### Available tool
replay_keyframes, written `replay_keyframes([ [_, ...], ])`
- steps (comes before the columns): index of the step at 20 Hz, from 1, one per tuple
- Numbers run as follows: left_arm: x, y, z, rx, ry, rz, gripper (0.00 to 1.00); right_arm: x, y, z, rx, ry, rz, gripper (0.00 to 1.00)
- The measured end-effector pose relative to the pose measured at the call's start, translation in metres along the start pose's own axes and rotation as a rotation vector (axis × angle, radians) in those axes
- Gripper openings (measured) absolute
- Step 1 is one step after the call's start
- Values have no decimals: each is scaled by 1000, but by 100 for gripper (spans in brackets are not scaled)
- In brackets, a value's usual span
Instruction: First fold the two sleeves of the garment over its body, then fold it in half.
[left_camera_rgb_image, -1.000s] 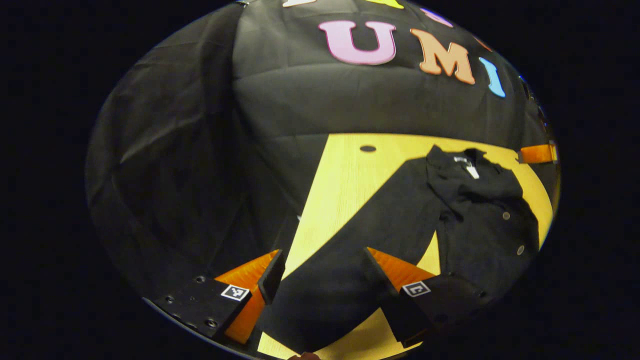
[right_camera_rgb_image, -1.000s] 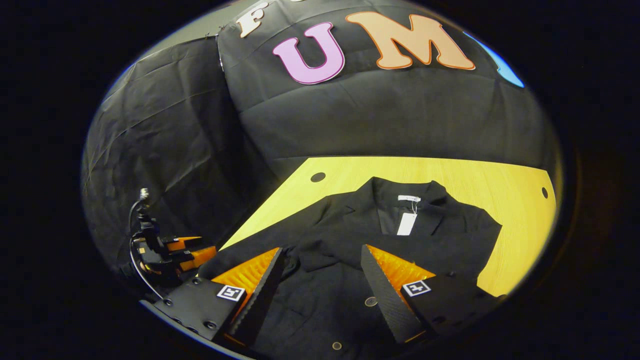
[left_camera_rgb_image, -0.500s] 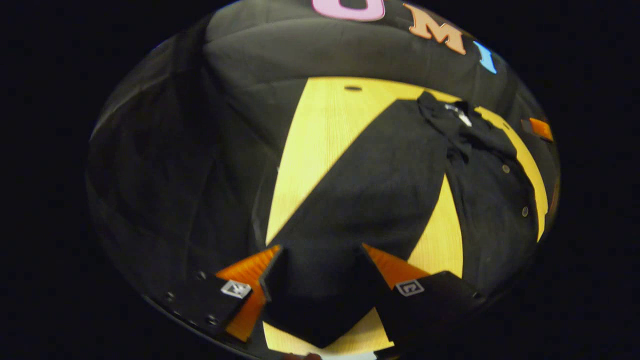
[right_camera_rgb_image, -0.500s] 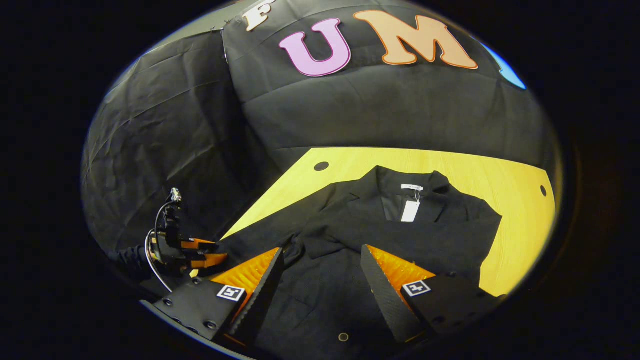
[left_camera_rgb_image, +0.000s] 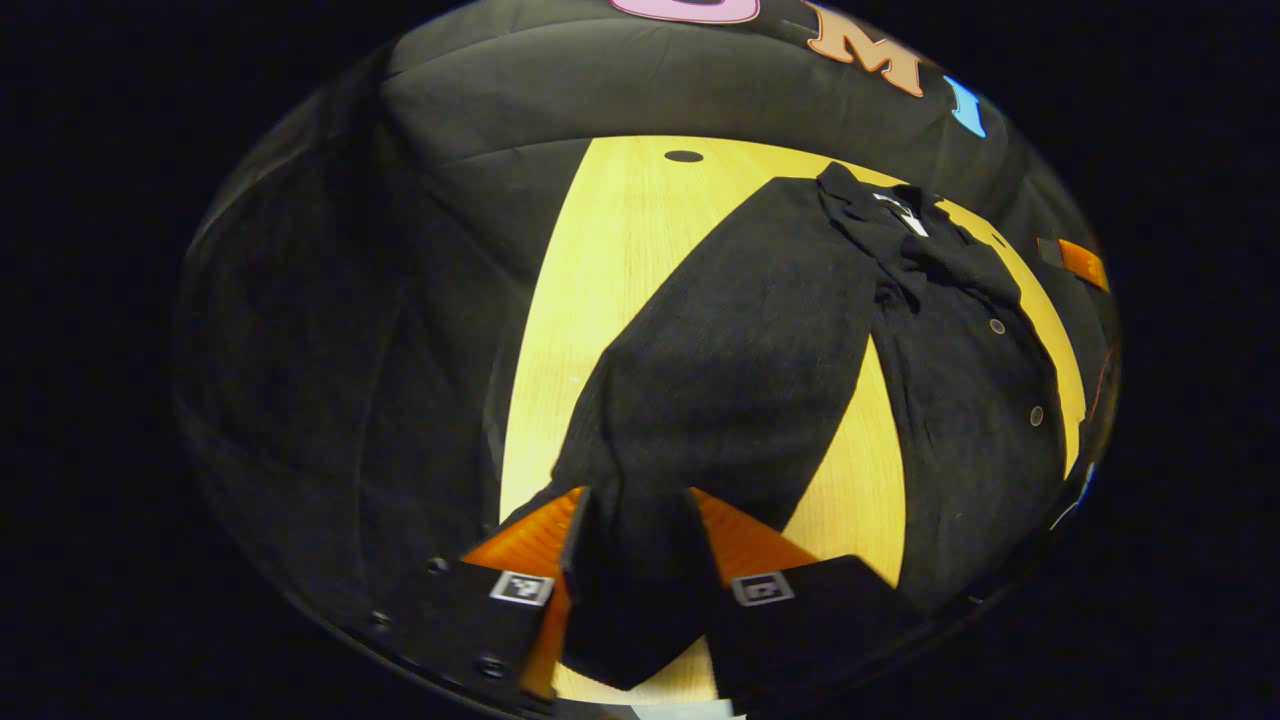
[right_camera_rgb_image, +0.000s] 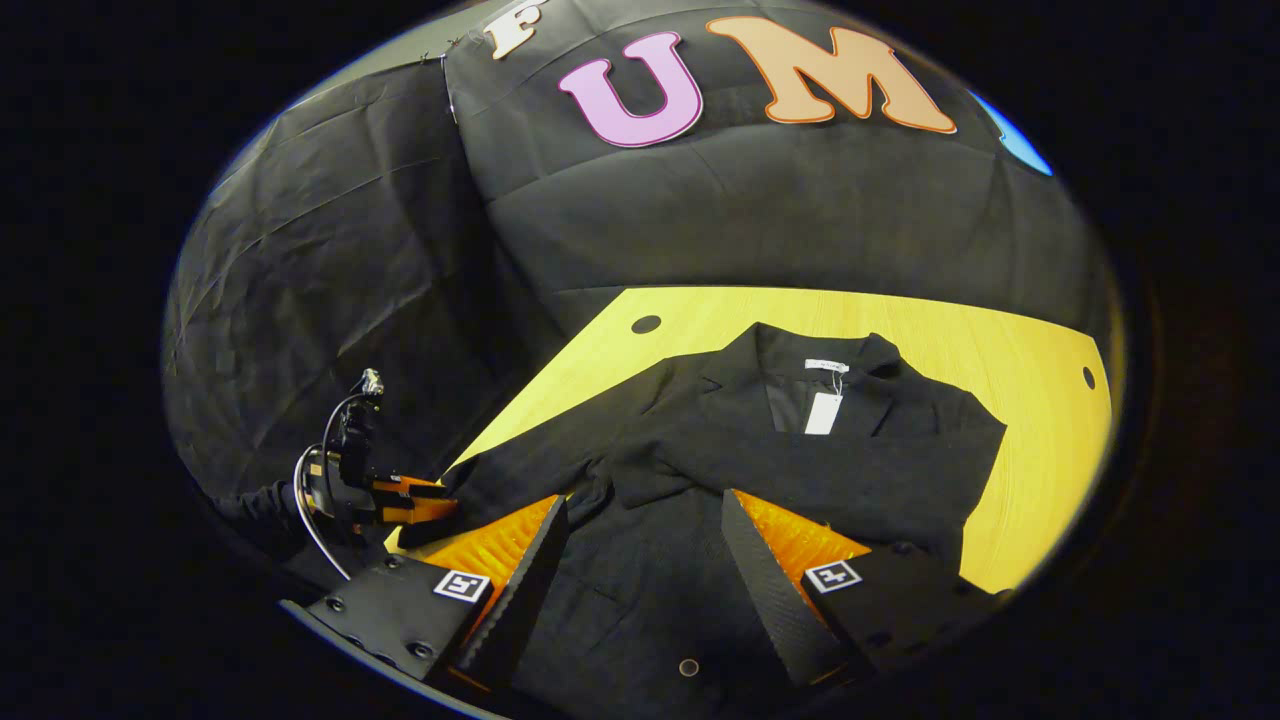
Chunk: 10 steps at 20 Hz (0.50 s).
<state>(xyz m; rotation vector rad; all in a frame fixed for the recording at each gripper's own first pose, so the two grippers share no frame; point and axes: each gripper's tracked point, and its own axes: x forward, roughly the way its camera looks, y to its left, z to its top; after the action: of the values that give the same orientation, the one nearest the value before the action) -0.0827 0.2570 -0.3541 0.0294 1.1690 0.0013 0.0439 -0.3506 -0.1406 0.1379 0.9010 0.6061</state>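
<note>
One black garment (right_camera_rgb_image: 800, 450) spread on the yellow tabletop (right_camera_rgb_image: 1030, 400).
Its sleeve (left_camera_rgb_image: 730, 370) runs down between the left tongs (left_camera_rgb_image: 630, 520), whose fingers clamp its cuff; the right tongs (right_camera_rgb_image: 640, 540) hover spread apart over the buttoned front.

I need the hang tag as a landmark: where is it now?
In the right gripper view, the white hang tag lies inside the jacket's open collar, ahead of the right gripper.
</note>
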Motion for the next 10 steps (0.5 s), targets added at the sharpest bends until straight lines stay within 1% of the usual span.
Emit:
replay_keyframes([
  [2, 2, 0, 3, -37, -26, 16, 0, -4, -8, 9, -4, -49, -35, 98],
  [5, 1, -4, 6, -95, -58, 1, 0, -7, -9, 11, 24, -81, -26, 98],
  [8, -9, -19, 7, -123, -74, -38, 0, -16, -17, 13, 32, -93, -33, 98],
  [10, -19, -30, 26, -142, -130, -66, 0, -19, -16, 11, 42, -97, -19, 98],
])
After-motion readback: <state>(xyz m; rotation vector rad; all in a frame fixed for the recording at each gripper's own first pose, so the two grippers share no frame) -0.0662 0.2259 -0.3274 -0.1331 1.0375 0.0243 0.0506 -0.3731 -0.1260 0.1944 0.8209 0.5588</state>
